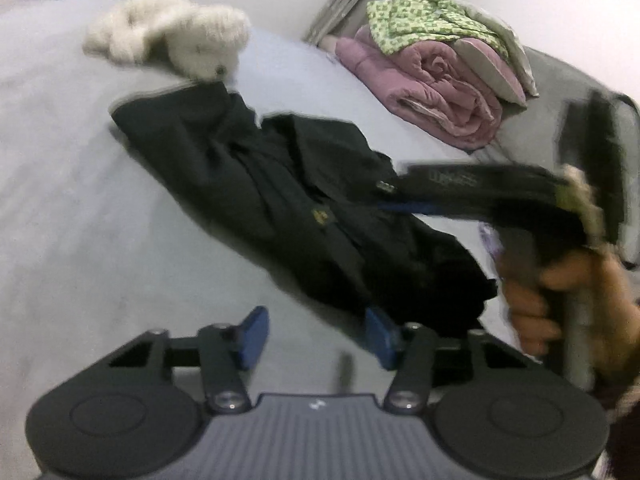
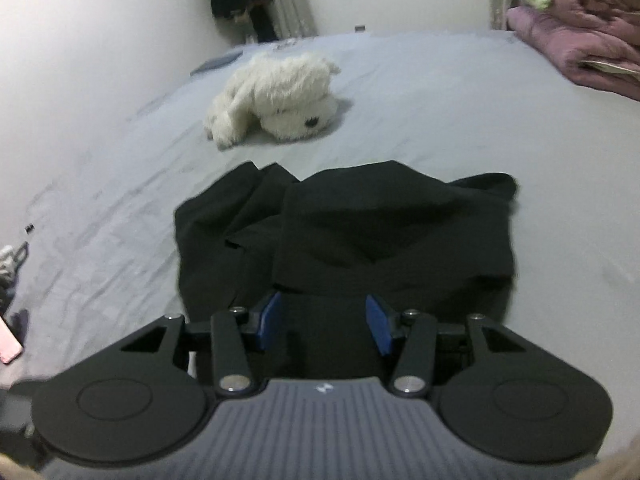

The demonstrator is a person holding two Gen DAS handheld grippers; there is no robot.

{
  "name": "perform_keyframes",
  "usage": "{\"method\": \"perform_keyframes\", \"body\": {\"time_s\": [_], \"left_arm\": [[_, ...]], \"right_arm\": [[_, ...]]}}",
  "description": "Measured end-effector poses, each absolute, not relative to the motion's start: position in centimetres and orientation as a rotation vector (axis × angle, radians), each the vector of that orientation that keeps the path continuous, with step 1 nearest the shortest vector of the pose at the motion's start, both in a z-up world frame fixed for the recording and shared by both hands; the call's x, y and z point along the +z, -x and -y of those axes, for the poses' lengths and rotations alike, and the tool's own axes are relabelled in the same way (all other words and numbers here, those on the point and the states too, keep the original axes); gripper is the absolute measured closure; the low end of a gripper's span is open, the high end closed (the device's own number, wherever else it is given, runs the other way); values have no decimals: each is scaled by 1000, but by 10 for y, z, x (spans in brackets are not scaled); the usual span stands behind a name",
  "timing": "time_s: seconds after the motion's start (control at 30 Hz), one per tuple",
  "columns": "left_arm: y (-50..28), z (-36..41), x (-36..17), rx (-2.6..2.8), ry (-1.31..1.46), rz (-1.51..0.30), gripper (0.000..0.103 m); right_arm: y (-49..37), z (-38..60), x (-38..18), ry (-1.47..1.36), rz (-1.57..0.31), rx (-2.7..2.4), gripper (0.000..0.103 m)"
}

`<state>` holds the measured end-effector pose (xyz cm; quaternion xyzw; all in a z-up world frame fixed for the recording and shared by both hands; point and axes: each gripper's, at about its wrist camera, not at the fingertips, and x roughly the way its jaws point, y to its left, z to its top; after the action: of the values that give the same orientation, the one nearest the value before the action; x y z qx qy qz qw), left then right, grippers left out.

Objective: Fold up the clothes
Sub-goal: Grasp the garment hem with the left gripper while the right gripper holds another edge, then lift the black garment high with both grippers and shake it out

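A black garment (image 1: 288,200) lies crumpled on the grey bed sheet (image 1: 80,208). It also shows in the right wrist view (image 2: 360,232), partly folded over itself. My left gripper (image 1: 316,336) is open and empty, hovering over the sheet at the garment's near edge; its right blue pad (image 1: 380,336) is close to the cloth. My right gripper (image 2: 324,322) is open, its blue pads (image 2: 269,320) standing apart above the garment's near edge, gripping nothing. The right gripper's body (image 1: 520,200) shows in the left wrist view, held by a hand (image 1: 560,300) over the garment's right end.
A white plush dog (image 2: 276,98) lies on the bed beyond the garment, also in the left wrist view (image 1: 172,32). A pink rolled quilt (image 1: 436,84) with green patterned cloth (image 1: 424,16) sits at the far right. Small items lie at the left bed edge (image 2: 8,264).
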<state>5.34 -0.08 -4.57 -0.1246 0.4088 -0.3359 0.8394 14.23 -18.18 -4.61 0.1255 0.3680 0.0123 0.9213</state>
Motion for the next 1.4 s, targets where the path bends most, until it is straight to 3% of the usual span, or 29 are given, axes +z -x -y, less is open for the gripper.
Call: {"method": "perform_keyframes", "body": {"time_s": [0.13,0.27,0.33,0.4,0.47,0.93,1.4], "left_arm": [[-56,22,-54,-758,327,-891,64],[-59,38,-64,-743,376,-922,90],[-59,41,-67,-736,401,-929,94],[-56,40,-63,-732,399,-924,97],[-51,38,-56,-727,377,-904,99],[-7,-17,17,-618,175,-761,99],[64,-71,102,-597,88,-544,99]], "right_arm": [[-168,181,-57,-267,-775,56,52],[-183,179,-56,-280,-752,57,52],[-189,180,-55,-274,-755,26,70],[-193,180,-57,-247,-771,1,98],[-192,182,-57,-222,-773,-18,100],[-70,262,-2,-299,-704,-299,101],[100,257,46,-367,-559,-361,101]]}}
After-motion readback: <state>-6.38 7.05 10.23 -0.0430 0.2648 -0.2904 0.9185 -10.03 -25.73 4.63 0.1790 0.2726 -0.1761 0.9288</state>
